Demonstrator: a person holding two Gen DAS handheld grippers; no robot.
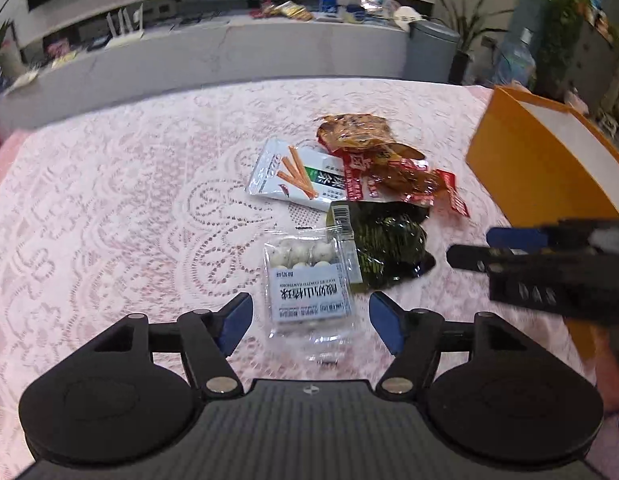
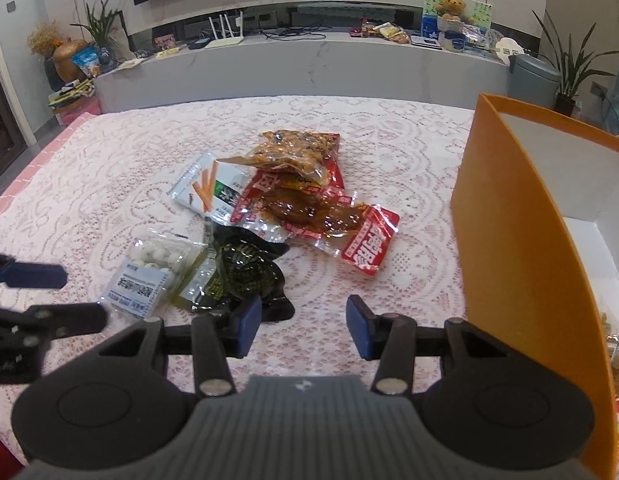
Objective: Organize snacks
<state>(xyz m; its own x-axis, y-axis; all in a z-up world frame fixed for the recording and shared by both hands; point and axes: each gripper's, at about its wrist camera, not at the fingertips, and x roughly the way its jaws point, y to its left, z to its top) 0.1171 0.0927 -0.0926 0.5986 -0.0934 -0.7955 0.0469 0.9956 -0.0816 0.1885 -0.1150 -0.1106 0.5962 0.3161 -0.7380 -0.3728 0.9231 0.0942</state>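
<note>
Snack packets are seen clustered near the middle of the surface, which is covered by a pink lace cloth. Nearest the grippers lies a clear packet of white balls with a pale blue label; it is seen between the blue pads of the left gripper, whose jaws stand wide, the pads clear of the packet on both sides. Whether the packet's near end rests flat on the cloth cannot be told. Just beside it, toward the right edge, a dark green packet is laid, touching or overlapping the clear one. Farther back a white packet printed with orange sticks is seen, and beside it a red packet of brown glazed pieces, with a brown packet partly on top of it at the far side.

The right gripper is held over bare cloth near the front edge, its jaws partly apart with nothing between them; its left pad is seen just in front of the dark green packet. In the left wrist view it enters from the right, side-on.

An orange box with a white inside stands at the right edge of the surface, well apart from the cluster; a few packets are glimpsed inside it, blurred at the frame's edge.
</note>
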